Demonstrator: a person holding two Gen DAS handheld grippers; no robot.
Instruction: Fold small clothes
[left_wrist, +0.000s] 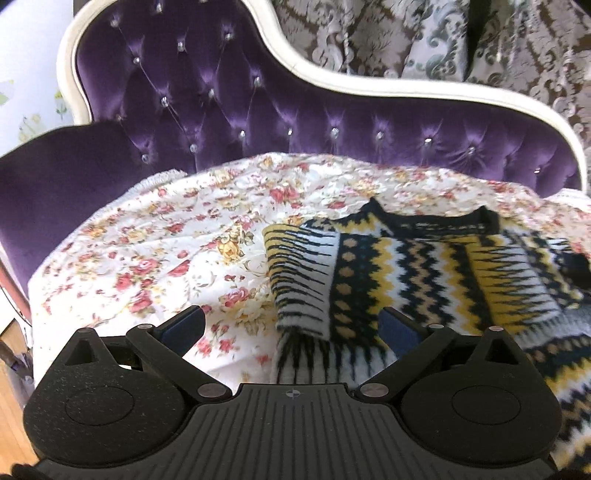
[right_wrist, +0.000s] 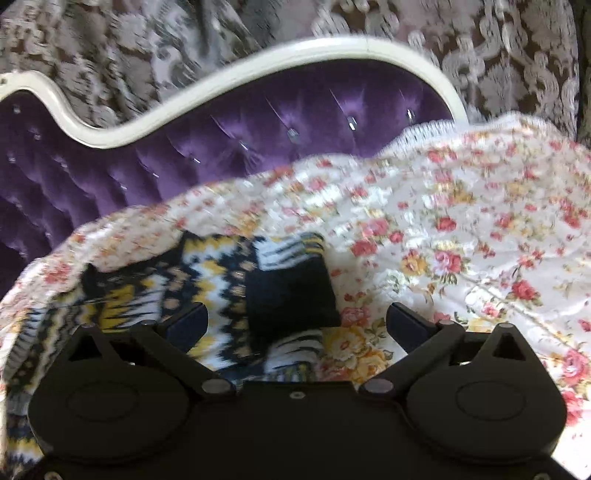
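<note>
I have both grippers spread wide and holding nothing. My left gripper (left_wrist: 291, 323) hangs over the near left edge of the patterned sweater (left_wrist: 417, 269), its right finger (left_wrist: 400, 328) above the knit and its left finger (left_wrist: 183, 325) above the floral sheet (left_wrist: 159, 236). I judge I am straddling that edge so I can pinch it and carry it across for a fold.

The sweater lies flat on the sheet that covers the seat of the purple tufted sofa (left_wrist: 229, 107). From my left wrist it fills the frame from 12 to 4 o'clock. Its left sleeve (left_wrist: 301, 273) is laid inward along the body, which reads to me as a first fold already made, and the dark collar (left_wrist: 443, 219) points toward the sofa back at 1 o'clock.

My right gripper (right_wrist: 295, 321) hovers at the opposite edge, jaws parted just as wide. Between its fingers sits a black cuff (right_wrist: 290, 295), the end of the other sleeve, resting on the knit at the garment's right edge with the bare sheet just beside it at 3 o'clock. I judge this sleeve is my next grab.

The left view gives me the collar, the zigzag bands and the whole width of the body, crisp; only a dark scrap at its right edge hints at the cuff. The right view shows the cuff plainly and the sheet's lace edge (right_wrist: 436, 129) against the sofa back at 1 o'clock, but it is smeared with motion blur, so the knit's pattern is hard to read there. Patterned curtains (right_wrist: 498, 55) hang behind the sofa frame in both.
</note>
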